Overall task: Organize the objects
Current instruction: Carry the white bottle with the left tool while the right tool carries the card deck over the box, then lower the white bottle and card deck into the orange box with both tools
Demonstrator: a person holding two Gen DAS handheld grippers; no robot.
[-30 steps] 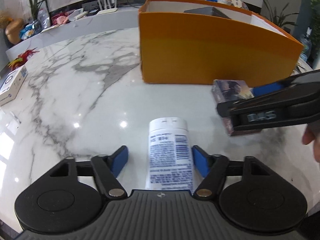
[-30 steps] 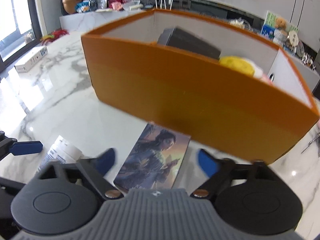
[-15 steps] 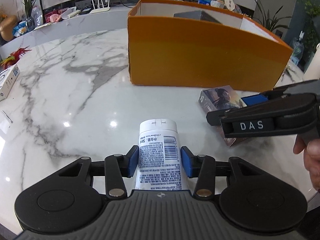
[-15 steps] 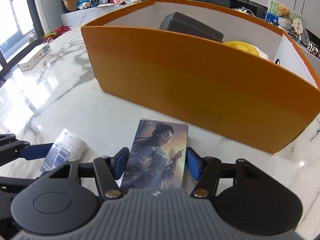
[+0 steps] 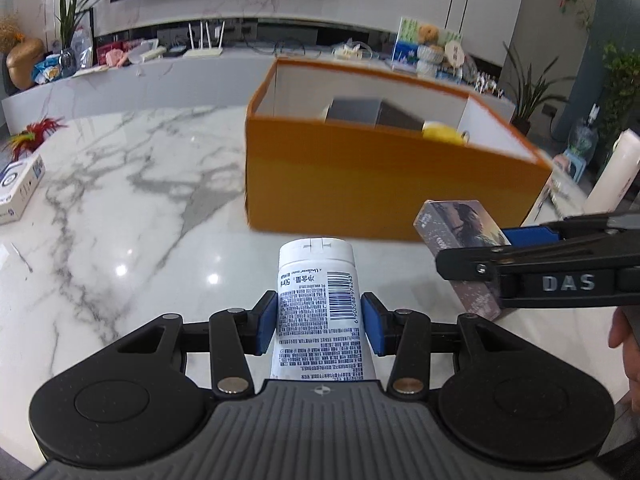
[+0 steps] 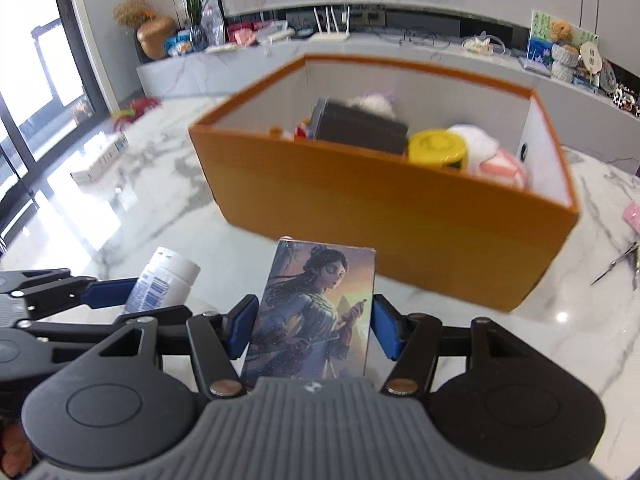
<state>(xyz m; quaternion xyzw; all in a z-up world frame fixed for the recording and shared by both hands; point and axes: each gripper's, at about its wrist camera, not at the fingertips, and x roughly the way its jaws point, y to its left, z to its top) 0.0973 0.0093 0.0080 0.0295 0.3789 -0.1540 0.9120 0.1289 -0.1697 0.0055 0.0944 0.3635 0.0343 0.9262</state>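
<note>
White marble tabletop (image 5: 120, 208) spreads wide to my left, bare and glossy, with a small white carton (image 5: 18, 188) out at its far edge. Straight ahead sits the orange box (image 5: 384, 184), top open, its near wall facing me. Over the rim I can see a dark grey box (image 6: 360, 128), a yellow lid (image 6: 438, 146) and something soft, white and pink (image 6: 496, 160). My left gripper (image 5: 319, 322) is clamped on the white tube (image 5: 316, 304), cap pointing at the box; I read a barcode and "50ml" on the label. My right gripper (image 6: 312, 326) squeezes the illustrated card box (image 6: 316, 304), a painted woman on its face, lifted off the marble. "DAS" shows on the right tool's side. Scissors (image 6: 618, 266) lie off to the right, near the orange box's corner.
</note>
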